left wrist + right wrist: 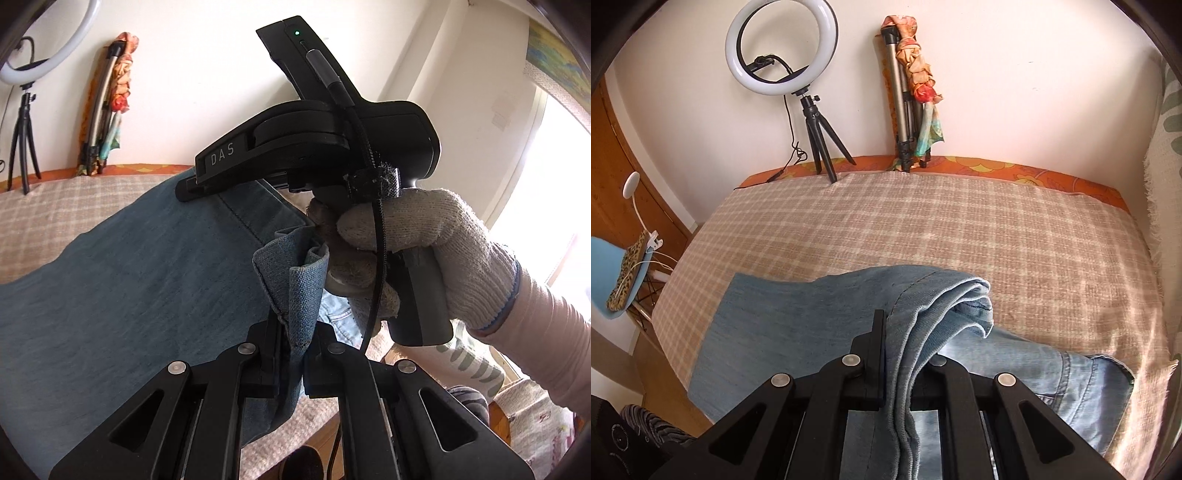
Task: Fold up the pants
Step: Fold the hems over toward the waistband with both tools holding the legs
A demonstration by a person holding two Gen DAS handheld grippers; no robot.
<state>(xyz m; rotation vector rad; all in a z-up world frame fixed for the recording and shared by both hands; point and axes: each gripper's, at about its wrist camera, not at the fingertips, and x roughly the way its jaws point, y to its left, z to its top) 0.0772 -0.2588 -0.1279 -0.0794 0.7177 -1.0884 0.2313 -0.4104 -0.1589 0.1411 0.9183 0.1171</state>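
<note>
Both pairs of fingers are clamped on bunched denim, the left gripper [291, 354] and right gripper [905, 354] each pinching a hem of the blue pants [798, 314], which lie across the checked blanket [923, 229] near its front edge.

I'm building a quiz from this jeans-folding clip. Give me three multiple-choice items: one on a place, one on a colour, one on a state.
1. Where does the ring light stand?
A. far edge of the bed, by the wall
B. on the jeans
C. on the blue chair

2. What colour are the jeans?
A. black
B. blue
C. red

3. The left gripper is:
A. wide open
B. shut on denim
C. out of view

Answers: 1 A, its tripod stands there; 2 B, faded blue denim; 3 B, fabric is pinched between its fingers.
</note>
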